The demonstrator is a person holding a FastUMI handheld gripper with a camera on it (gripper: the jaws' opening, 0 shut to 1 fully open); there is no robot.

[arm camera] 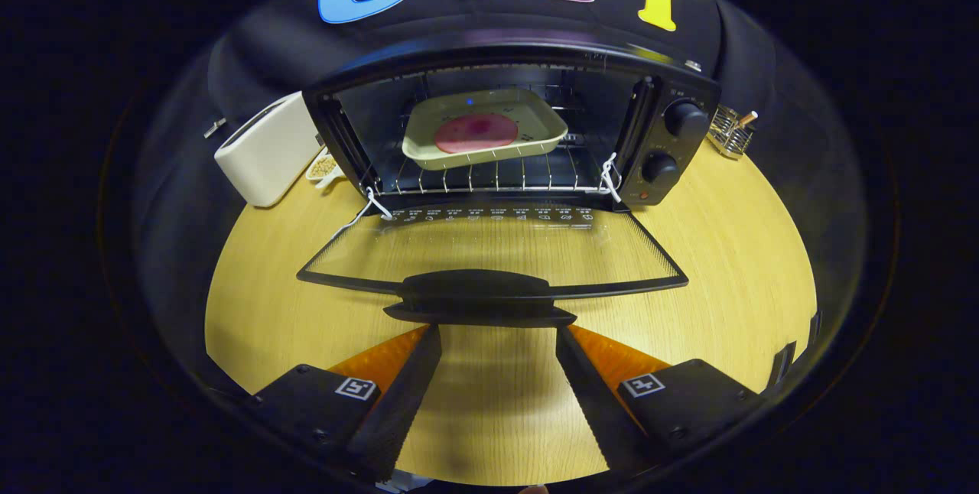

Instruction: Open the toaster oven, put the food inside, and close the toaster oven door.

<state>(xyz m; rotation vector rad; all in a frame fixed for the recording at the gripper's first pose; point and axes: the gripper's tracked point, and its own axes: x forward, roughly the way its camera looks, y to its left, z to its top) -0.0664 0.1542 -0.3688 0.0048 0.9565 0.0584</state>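
Looking along your gripper (497,333), you have its two fingers spread wide with nothing between them but bare wooden table (726,249). Just ahead of the fingertips sits the dark handle (478,291) of the toaster oven door (489,249), which lies folded down flat toward you, its glass showing the table grain through it. Beyond the door the toaster oven (512,127) stands open, and on its wire rack (489,177) rests a pale tray (486,134) carrying a round pink piece of food (476,132). Two dark knobs (684,119) sit on the oven's right panel. A white toaster (268,150) stands just beside the oven's left wall, and a small wire holder (730,134) sits off to its right
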